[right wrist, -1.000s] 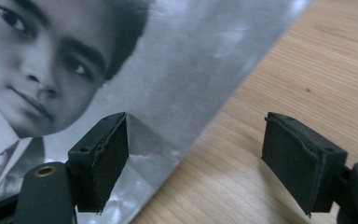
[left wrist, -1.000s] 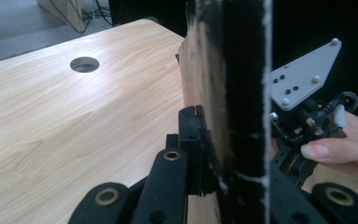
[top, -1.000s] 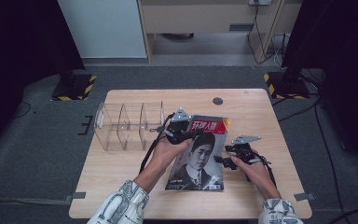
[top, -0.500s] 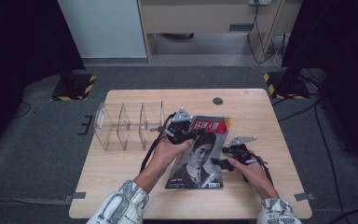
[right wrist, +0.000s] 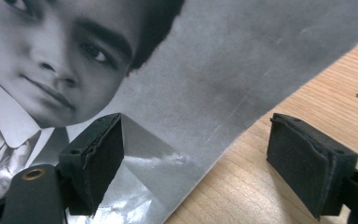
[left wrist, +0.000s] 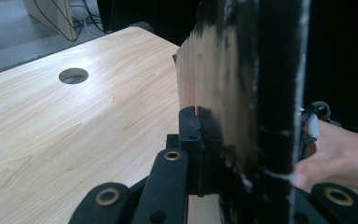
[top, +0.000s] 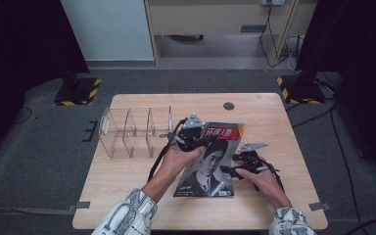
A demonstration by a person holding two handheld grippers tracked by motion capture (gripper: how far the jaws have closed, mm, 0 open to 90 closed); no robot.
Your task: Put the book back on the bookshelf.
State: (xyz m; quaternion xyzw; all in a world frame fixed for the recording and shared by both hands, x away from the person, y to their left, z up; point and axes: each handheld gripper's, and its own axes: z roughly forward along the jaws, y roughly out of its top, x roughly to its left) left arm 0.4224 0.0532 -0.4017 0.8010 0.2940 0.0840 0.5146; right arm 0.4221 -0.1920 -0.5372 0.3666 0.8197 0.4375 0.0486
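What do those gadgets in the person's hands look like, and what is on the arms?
Each hand holds a black tool: the left gripper and the right gripper, each topped by a grey three-cornered plate. Their jaws are flat black arms with brass-coloured rivets and thick, dark, rubbery pads. A black cable trails from the left one. The sleeves are white with a dark pattern.

2 black grippers: left gripper (top: 194, 138), right gripper (top: 239, 165); brass rivets, black cables, white patterned sleeves (top: 127, 215).

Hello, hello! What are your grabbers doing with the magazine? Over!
Left gripper shut on magazine top edge. Right gripper open at its side edge. Clear rack beside, not blocking.
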